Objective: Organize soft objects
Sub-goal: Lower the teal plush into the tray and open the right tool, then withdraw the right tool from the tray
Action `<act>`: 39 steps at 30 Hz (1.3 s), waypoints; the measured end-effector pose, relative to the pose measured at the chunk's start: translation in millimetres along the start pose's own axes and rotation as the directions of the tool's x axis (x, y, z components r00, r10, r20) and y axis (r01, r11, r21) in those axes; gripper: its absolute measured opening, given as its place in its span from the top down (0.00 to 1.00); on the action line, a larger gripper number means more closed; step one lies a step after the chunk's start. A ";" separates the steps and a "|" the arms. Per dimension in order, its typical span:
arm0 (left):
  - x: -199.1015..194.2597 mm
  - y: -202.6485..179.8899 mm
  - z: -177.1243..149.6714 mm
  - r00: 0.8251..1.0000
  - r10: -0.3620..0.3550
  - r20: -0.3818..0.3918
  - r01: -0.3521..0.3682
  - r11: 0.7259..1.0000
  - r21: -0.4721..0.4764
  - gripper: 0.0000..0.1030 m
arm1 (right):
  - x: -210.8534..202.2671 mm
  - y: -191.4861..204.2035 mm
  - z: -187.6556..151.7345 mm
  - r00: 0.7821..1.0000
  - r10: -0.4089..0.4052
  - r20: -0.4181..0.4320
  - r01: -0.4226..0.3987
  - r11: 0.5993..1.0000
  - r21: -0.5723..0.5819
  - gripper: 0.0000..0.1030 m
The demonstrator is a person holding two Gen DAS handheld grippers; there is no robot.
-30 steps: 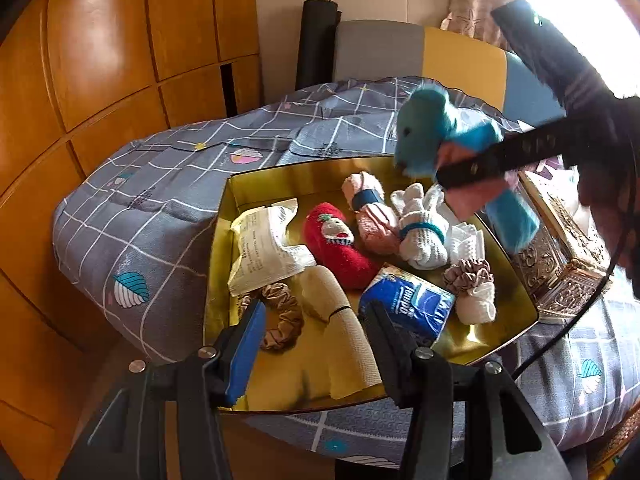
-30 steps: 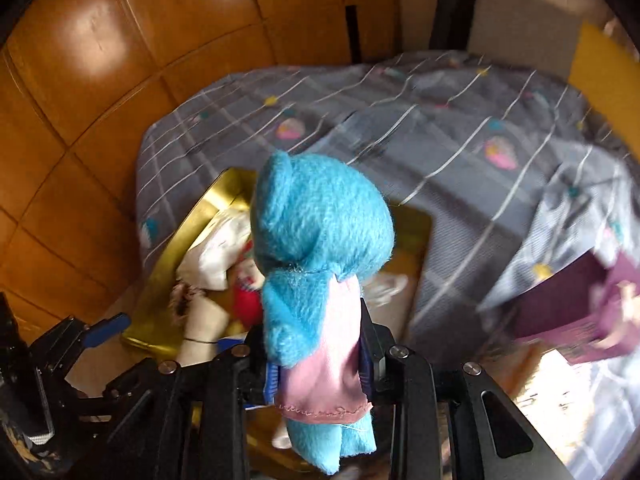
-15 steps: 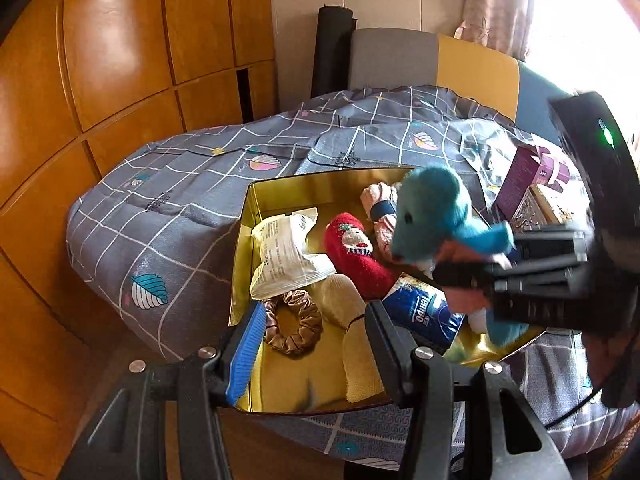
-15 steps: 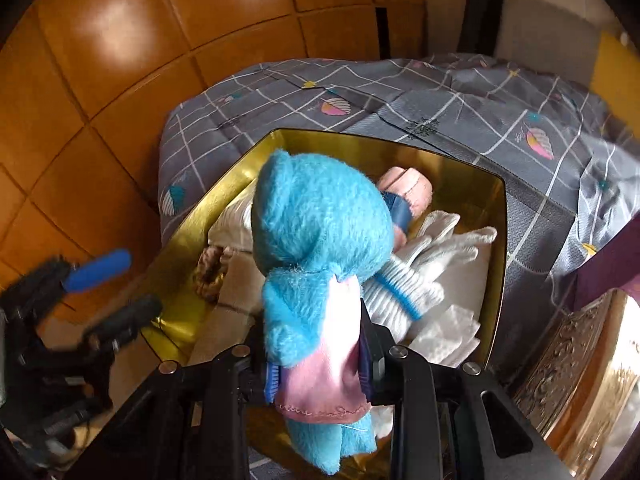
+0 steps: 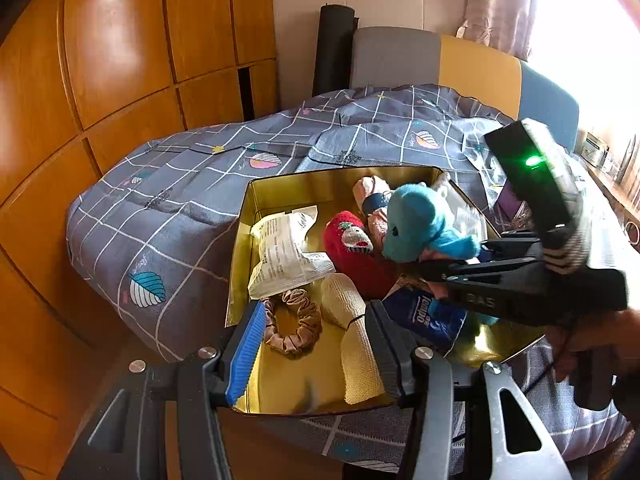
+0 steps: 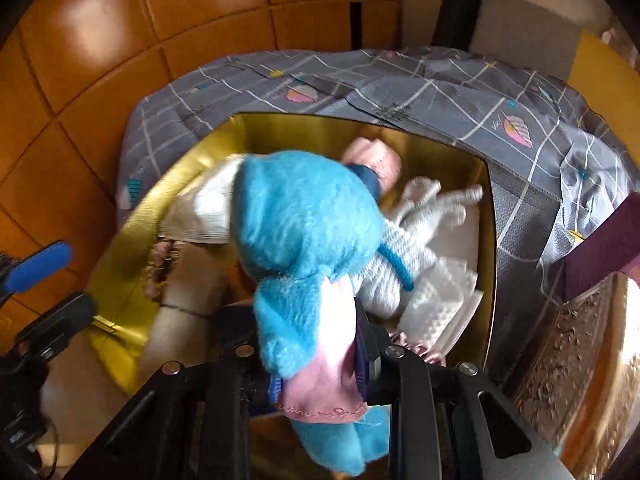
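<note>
Hanging over the right half of the gold tin (image 5: 256, 216), the blue plush toy (image 5: 416, 232) was clamped by its pink middle in the right tool (image 6: 316, 368), whose jaws pressed tight on the fabric; its head stood above the things already packed, and it did not appear to rest on them yet. Inside the tin lay a red sock (image 5: 352, 252), a pink rolled sock (image 6: 372, 160), a white knitted bundle (image 6: 404, 248), a white paper packet (image 5: 284, 256), a brown scrunchie (image 5: 294, 322), a cream bandage roll (image 5: 352, 332), a blue tissue pack (image 5: 424, 314) and some white padded sheets (image 6: 440, 304). Most of the sorting therefore looked done, with the toy seemingly among the last soft pieces to go in; what remained was to lower it into a free spot and let go. The left tool (image 5: 312, 360) waited at the tin's near edge with its jaws apart and nothing between them. The tin sat on a grey checked quilt (image 5: 168, 240); a patterned lid or box (image 6: 560, 364) and a purple box (image 6: 604, 244) stood just beside it on the right, and whether either still held soft things could not be told.
</note>
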State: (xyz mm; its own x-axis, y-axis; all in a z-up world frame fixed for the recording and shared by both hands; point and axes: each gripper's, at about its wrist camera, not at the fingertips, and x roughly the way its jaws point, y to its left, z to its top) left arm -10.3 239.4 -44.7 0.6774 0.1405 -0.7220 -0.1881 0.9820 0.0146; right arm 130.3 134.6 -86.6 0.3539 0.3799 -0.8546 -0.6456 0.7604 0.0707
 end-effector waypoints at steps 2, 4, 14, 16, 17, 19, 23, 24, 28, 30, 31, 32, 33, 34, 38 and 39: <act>1.6 -0.4 -0.1 1.000 -0.001 -0.003 0.001 1.000 -0.001 0.49 | 11.2 -3.2 0.3 0.999 -0.023 -0.030 0.023 1.000 0.011 0.74; 2.8 -0.6 -0.2 1.000 -0.002 -0.005 0.002 1.000 -0.002 0.49 | 18.1 -7.7 -2.9 0.999 -0.021 -0.048 0.023 0.999 0.035 0.74; 6.1 -2.2 1.1 1.000 0.001 -0.010 -0.001 1.000 -0.013 0.49 | -29.4 -8.8 -16.2 0.997 0.037 0.062 -0.041 0.998 0.056 0.48; 6.1 -2.4 1.2 1.000 0.002 -0.011 -0.002 1.000 -0.017 0.49 | -41.4 -6.9 -16.1 0.994 0.030 0.110 -0.037 0.997 0.062 0.48; 6.0 -2.8 1.3 1.000 0.003 -0.011 -0.003 1.000 -0.018 0.49 | -46.1 -5.1 -16.7 0.991 0.024 0.133 -0.031 0.998 0.053 0.48; 5.2 -3.4 2.1 1.000 0.005 -0.009 -0.005 1.000 -0.022 0.49 | -48.0 0.8 -16.9 0.988 0.018 0.155 -0.022 0.999 0.027 0.59; 1.4 -5.7 4.8 1.000 0.007 0.002 -0.007 1.000 -0.020 0.49 | -26.4 7.3 -14.8 0.994 0.012 0.108 -0.012 1.000 -0.006 0.74; 0.6 -6.4 5.6 1.000 0.005 0.004 -0.005 1.000 -0.020 0.49 | -22.0 6.9 -13.4 0.995 0.008 0.095 -0.008 1.000 -0.008 0.74; -4.0 -10.3 8.0 1.000 0.019 0.019 -0.019 1.000 -0.012 0.49 | -30.1 6.5 -14.0 0.995 0.006 0.102 -0.006 1.000 -0.004 0.74; -5.9 -11.3 9.3 0.999 0.027 0.027 -0.026 1.000 -0.017 0.49 | -38.6 6.5 -16.4 0.992 0.003 0.124 -0.003 1.000 0.003 0.74; -6.6 -11.3 9.9 0.999 0.030 0.030 -0.029 0.999 -0.024 0.49 | -46.3 6.1 -18.0 0.990 0.002 0.142 -0.003 1.000 0.009 0.74; -7.1 -11.3 10.4 0.999 0.033 0.031 -0.033 0.999 -0.030 0.49 | -48.9 5.7 -20.2 0.987 -0.003 0.160 0.001 1.000 0.014 0.72; -7.5 -11.5 10.8 0.999 0.037 0.032 -0.036 0.999 -0.036 0.49 | -52.3 6.5 -23.0 0.984 -0.014 0.178 0.011 1.000 0.019 0.65; -8.1 -11.9 11.1 0.999 0.039 0.033 -0.037 0.999 -0.039 0.49 | -59.1 7.4 -25.4 0.980 -0.027 0.197 0.023 0.999 0.022 0.58; -13.6 -16.1 12.4 0.998 0.041 0.056 -0.039 0.998 -0.044 0.49 | -82.1 8.8 -37.8 0.961 -0.095 0.258 0.087 0.995 0.045 0.48; -15.2 -18.4 12.9 0.997 0.036 0.063 -0.033 0.998 -0.046 0.49 | -87.0 7.9 -41.2 0.955 -0.117 0.271 0.105 0.993 0.059 0.43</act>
State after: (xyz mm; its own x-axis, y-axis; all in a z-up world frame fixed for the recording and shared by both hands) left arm -8.0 220.9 -25.1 0.7135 0.1833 -0.6763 -0.2429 0.9700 0.0067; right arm 66.5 85.9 -32.9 0.5974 0.4166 -0.6852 -0.5634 0.8261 0.0109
